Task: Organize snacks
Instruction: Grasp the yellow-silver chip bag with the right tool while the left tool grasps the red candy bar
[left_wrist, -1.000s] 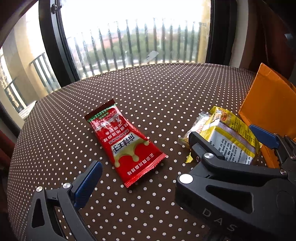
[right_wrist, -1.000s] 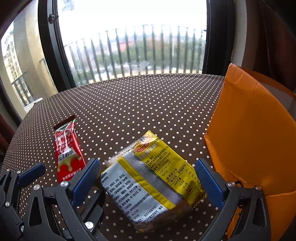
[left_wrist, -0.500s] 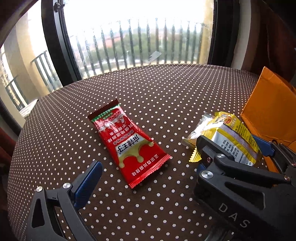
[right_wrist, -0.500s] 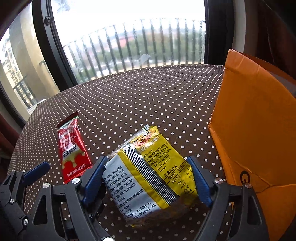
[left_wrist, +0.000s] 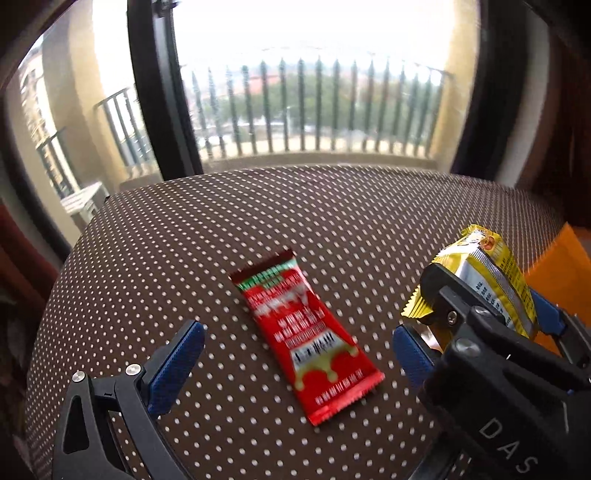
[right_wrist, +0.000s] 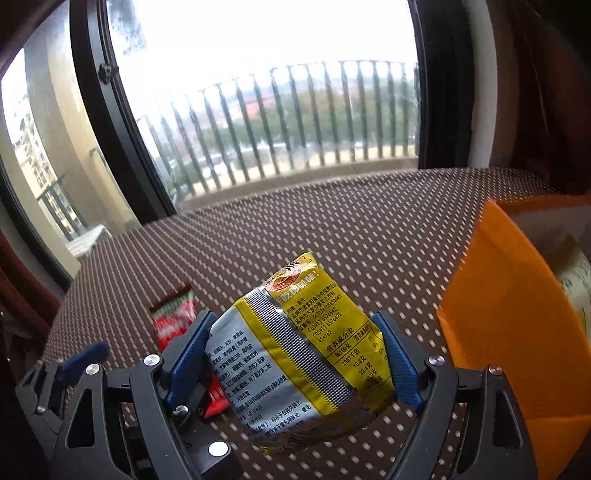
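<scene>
Pinching a yellow and silver snack packet (right_wrist: 295, 354) between their blue pads (right_wrist: 397, 363), the right tongs (right_wrist: 291, 363) held it by its two side edges, its printed back turned toward the camera and its yellow top seam pointing away from the tongs; its lower end appeared clear of the dotted brown counter (right_wrist: 332, 221). The left tongs (left_wrist: 295, 354) stood spread wide with nothing between the pads, one blue pad (left_wrist: 173, 365) on the near left and the other partly hidden behind the black body of the right tongs. Just ahead of the left tongs, in line with the gap between their pads, a red snack sachet (left_wrist: 306, 339) lay flat on the counter, its dark sealed end pointing away. Seen from the right tongs, that sachet sat just beyond their left finger, partly hidden by it. To the right of the right tongs stood an orange box (right_wrist: 509, 332), its near flap upright and close beside the held packet. Beyond the counter's far edge rose a large window (left_wrist: 314, 110) with a railed balcony outside.
</scene>
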